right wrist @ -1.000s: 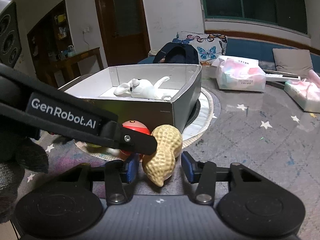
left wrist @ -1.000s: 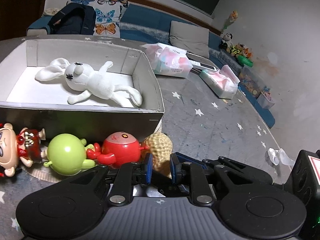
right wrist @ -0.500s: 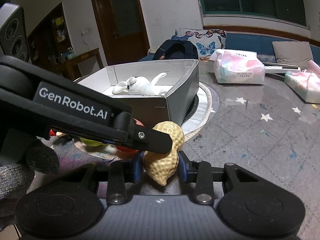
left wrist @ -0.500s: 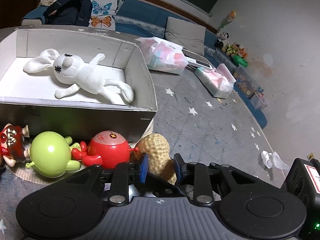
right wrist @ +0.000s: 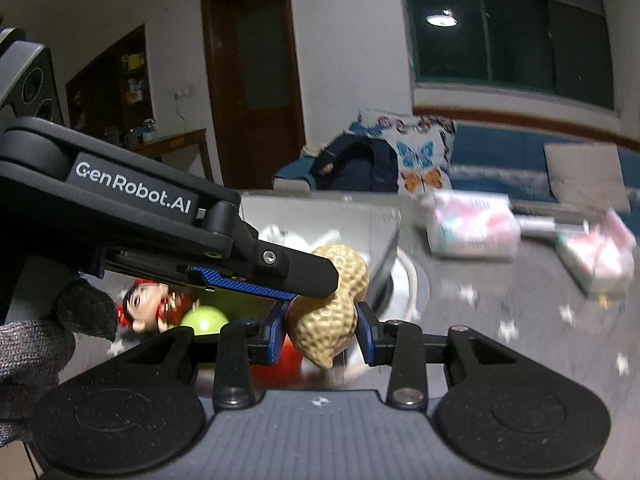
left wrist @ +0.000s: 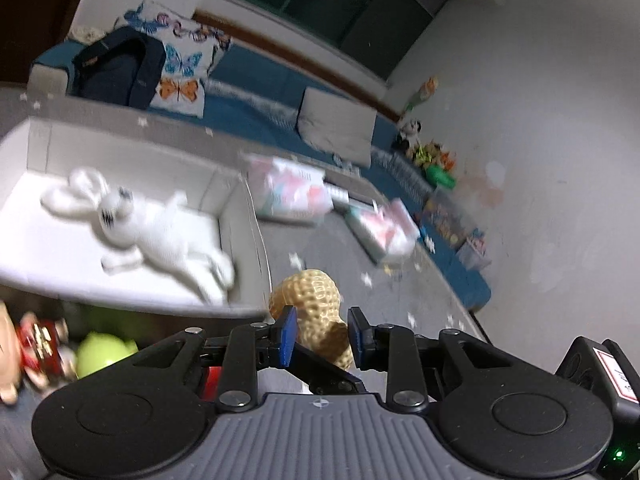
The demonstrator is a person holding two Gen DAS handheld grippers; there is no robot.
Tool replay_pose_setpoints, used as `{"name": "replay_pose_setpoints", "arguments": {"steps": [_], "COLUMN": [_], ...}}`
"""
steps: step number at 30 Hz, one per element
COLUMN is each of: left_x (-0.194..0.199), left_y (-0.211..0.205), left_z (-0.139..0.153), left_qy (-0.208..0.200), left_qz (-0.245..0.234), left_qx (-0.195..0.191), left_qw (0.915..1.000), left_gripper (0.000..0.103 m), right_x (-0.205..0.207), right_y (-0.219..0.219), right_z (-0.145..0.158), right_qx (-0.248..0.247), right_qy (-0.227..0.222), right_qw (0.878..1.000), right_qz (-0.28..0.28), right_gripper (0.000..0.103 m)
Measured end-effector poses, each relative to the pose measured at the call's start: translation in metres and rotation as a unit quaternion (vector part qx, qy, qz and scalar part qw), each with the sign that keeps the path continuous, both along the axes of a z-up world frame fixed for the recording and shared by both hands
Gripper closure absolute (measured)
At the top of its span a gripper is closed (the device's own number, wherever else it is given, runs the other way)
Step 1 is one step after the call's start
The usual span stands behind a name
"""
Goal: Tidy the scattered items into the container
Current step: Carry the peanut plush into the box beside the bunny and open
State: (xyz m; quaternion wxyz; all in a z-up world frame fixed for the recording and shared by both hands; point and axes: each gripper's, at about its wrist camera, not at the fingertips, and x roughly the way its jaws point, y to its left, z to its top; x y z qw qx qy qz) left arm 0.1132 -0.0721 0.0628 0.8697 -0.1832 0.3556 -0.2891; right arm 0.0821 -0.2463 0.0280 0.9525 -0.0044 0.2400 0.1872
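Observation:
A tan peanut toy is held off the floor between both grippers. My left gripper is shut on it, and my right gripper is shut on its lower lobe. The left gripper's finger crosses the right wrist view above the peanut. The grey open box lies to the left, with a white plush rabbit inside. A green round toy, a red toy and a red-dressed doll sit on the floor in front of the box.
Tissue packs and a pink pack lie on the starred grey mat beyond the box. A blue sofa with a butterfly cushion and a dark backpack runs along the back. Small toys line the wall.
Both grippers have lifted the peanut off the floor, up to the level of the box's rim. The right gripper closed on it. The views tilted upward and blurred.

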Motion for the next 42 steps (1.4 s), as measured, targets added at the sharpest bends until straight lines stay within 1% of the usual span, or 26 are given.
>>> {"name": "replay_pose_setpoints", "arguments": {"steps": [4,7,10,12,16,19,24,30,36,42], "left_x": [0.027,0.052,0.080,0.099,0.130,0.146,0.159,0.169,0.176,0.177], "left_y": [0.009,0.016,0.023,0.027,0.032,0.034,0.031,0.027,0.026,0.030], "left_z": [0.011,0.011,0.004,-0.004,-0.021,-0.031,-0.043,-0.052,-0.058,-0.062], "left_qy": [-0.006,0.000,0.019,0.037,0.065,0.084,0.094,0.103,0.110,0.117], "left_qz": [0.021,0.031,0.037,0.041,0.047,0.050,0.049,0.052,0.058,0.064], "left_qx": [-0.002,0.001,-0.005,-0.008,-0.003,-0.006,0.004,0.017,0.023,0.024], "left_qw": [0.9998,0.9995,0.9991,0.9985,0.9968,0.9952,0.9943,0.9932,0.9920,0.9907], "left_gripper": [0.072,0.072,0.072,0.072,0.072,0.072,0.072,0.072,0.072,0.072], "right_x": [0.033,0.061,0.089,0.110,0.136,0.153,0.173,0.188,0.199,0.204], "right_y": [0.014,0.026,0.037,0.044,0.053,0.058,0.065,0.071,0.079,0.086], "right_z": [0.015,0.019,0.017,0.012,0.003,-0.004,-0.014,-0.023,-0.030,-0.035], "right_qx": [-0.007,-0.017,-0.026,-0.034,-0.054,-0.067,-0.100,-0.121,-0.142,-0.166], "right_qy": [-0.001,0.008,0.027,0.048,0.077,0.096,0.119,0.142,0.155,0.152], "right_qw": [1.000,1.000,0.999,0.998,0.995,0.993,0.987,0.982,0.977,0.973], "right_qz": [0.011,0.014,0.016,0.018,0.022,0.026,0.029,0.033,0.043,0.050], "right_gripper": [0.067,0.067,0.067,0.067,0.067,0.067,0.067,0.067,0.067,0.067]}}
